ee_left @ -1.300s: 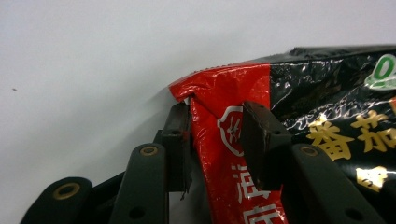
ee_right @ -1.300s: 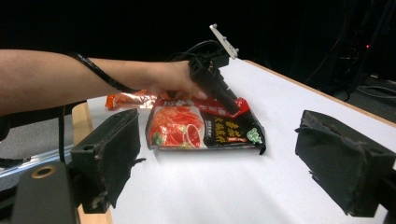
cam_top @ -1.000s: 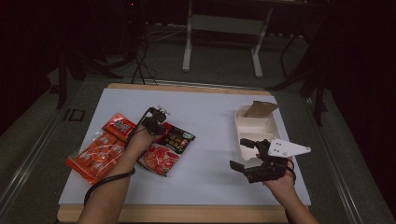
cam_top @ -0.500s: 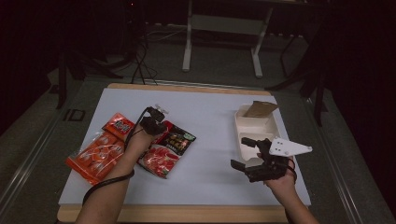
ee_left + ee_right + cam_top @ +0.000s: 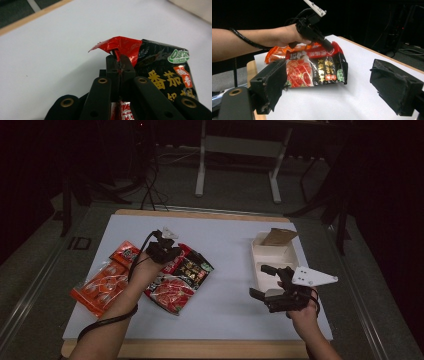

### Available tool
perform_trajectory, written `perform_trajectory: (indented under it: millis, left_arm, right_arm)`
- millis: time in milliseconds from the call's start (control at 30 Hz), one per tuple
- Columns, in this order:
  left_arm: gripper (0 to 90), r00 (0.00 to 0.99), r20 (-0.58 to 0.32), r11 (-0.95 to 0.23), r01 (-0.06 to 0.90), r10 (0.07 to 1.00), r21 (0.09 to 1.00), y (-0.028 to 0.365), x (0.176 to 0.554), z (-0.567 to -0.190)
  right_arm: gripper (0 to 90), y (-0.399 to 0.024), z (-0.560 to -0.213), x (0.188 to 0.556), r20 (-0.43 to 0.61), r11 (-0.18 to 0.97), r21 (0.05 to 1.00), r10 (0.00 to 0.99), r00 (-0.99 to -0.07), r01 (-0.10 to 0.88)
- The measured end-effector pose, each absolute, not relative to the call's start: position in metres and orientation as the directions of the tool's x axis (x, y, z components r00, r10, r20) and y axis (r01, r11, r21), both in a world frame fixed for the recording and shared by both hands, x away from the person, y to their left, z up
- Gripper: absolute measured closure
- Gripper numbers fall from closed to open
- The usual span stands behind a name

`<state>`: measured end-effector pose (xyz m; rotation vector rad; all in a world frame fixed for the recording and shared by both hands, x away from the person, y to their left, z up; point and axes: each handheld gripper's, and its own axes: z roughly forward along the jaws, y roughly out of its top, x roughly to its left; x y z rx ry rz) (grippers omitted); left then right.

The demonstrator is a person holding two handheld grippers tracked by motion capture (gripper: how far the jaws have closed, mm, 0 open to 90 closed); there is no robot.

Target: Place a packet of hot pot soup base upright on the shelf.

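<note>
A red and black snack packet point(image 5: 182, 279) lies left of centre on the white mat point(image 5: 227, 240). My left gripper point(image 5: 167, 251) is shut on its upper red corner. In the left gripper view the jaws pinch that crumpled red corner point(image 5: 122, 47) and hold it up off the mat. The right gripper view shows the packet point(image 5: 317, 67) tilted up at that corner under the left gripper point(image 5: 329, 48). My right gripper point(image 5: 259, 281) hovers at the right with its jaws wide open, and nothing sits between its pads point(image 5: 272, 82).
Two orange snack packets point(image 5: 100, 287) point(image 5: 125, 254) lie left of the held one. A white tray point(image 5: 272, 257) with a brown cardboard piece point(image 5: 278, 236) at its far end stands just beyond the right gripper. The wooden table edge point(image 5: 200, 347) runs along the front.
My left hand has risen and drawn the packet's corner up and slightly right. The right hand and its open gripper have stayed where they were.
</note>
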<state>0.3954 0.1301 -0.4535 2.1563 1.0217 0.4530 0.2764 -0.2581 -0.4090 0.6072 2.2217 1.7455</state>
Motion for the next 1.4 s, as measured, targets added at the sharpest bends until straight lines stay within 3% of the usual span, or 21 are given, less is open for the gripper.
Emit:
perform_trajectory:
  millis: [567,733,900,1133,1400]
  left_arm:
    - [89.9,0.691,0.055,-0.444,0.399,0.72,0.802,0.126,0.348,-0.421]
    - [89.9,0.711,0.066,-0.426,0.342,0.7,0.838,0.125,0.334,-0.41]
    - [89.9,0.72,0.068,-0.402,0.305,0.691,0.863,0.122,0.326,-0.403]
    - [89.8,0.752,0.005,-0.275,0.235,0.659,0.932,0.117,0.316,-0.394]
    - [89.8,0.795,-0.071,-0.14,0.192,0.603,0.971,0.11,0.309,-0.384]
  right_arm:
    - [18.5,-0.255,-0.408,0.277,0.041,0.201,0.967,0.489,-0.871,0.159]
    - [16.7,-0.259,-0.401,0.277,0.018,0.19,0.974,0.492,-0.87,0.128]
    - [13.5,-0.259,-0.398,0.275,0.046,0.191,0.967,0.519,-0.853,0.168]
    - [10.4,-0.249,-0.397,0.274,0.046,0.221,0.958,0.512,-0.858,0.183]
    - [17.6,-0.242,-0.396,0.274,-0.003,0.223,0.965,0.541,-0.841,0.14]
